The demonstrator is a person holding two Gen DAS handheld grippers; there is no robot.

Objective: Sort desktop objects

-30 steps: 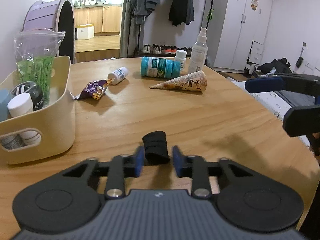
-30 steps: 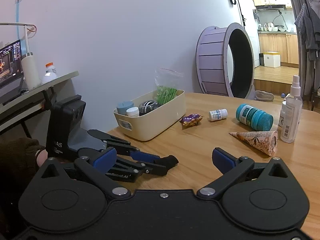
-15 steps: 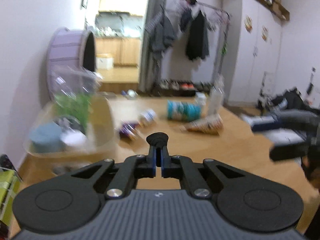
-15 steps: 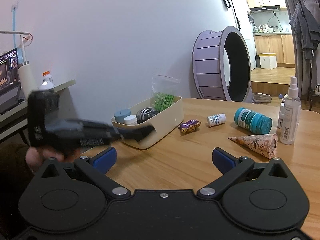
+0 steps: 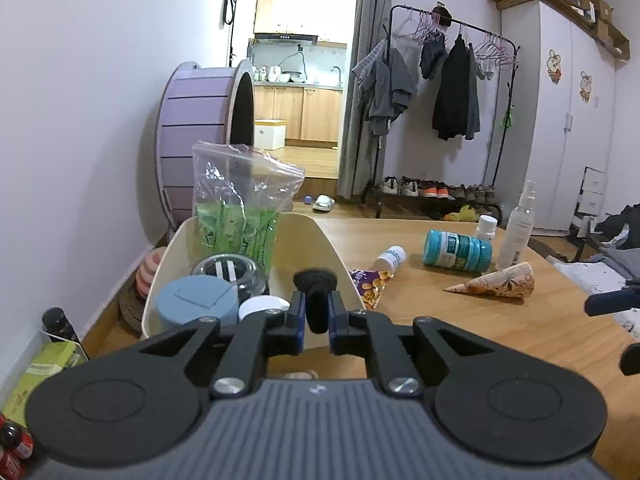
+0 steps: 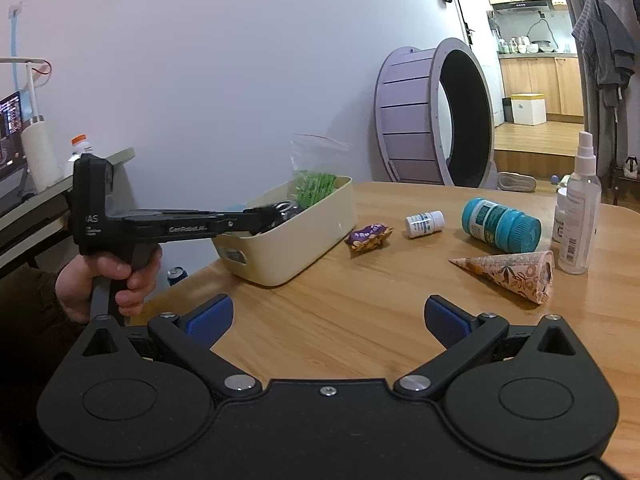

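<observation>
My left gripper [image 5: 316, 322] is shut on a small black roll [image 5: 316, 300] and holds it over the cream bin [image 5: 320, 240]. From the right wrist view the left gripper [image 6: 268, 216] reaches over the near end of that bin [image 6: 296, 248]. The bin holds a bag of green packets [image 5: 240, 224], a blue tub [image 5: 196, 304], a dark jar [image 5: 232, 274] and a white cap [image 5: 262, 306]. My right gripper [image 6: 326, 322] is open above bare table, nothing between its fingers.
On the wooden table [image 6: 360, 300] lie a snack packet [image 6: 368, 236], a small white bottle [image 6: 424, 224], a teal jar [image 6: 500, 230] on its side, a patterned paper cone [image 6: 512, 276] and an upright spray bottle [image 6: 578, 208]. A purple wheel [image 6: 432, 116] stands behind.
My left gripper closed on the black roll, lifted it off the table and carried it left over the bin. The right gripper stayed open and nearly still.
</observation>
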